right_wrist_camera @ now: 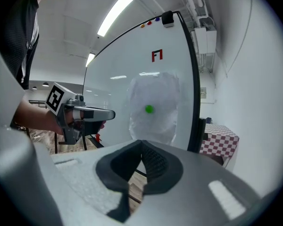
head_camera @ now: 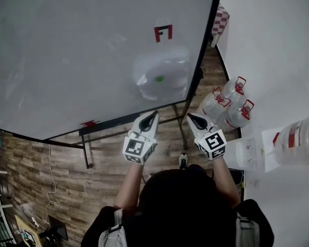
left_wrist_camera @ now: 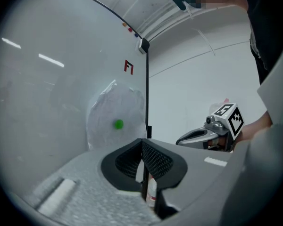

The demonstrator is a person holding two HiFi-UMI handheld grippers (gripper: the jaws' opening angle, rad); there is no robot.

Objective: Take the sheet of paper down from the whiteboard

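Head view: left tongs (head_camera: 155,113), right tongs (head_camera: 190,116) closed, empty, clear of sheet of paper (head_camera: 171,70) near whiteboard (head_camera: 67,60) right edge.
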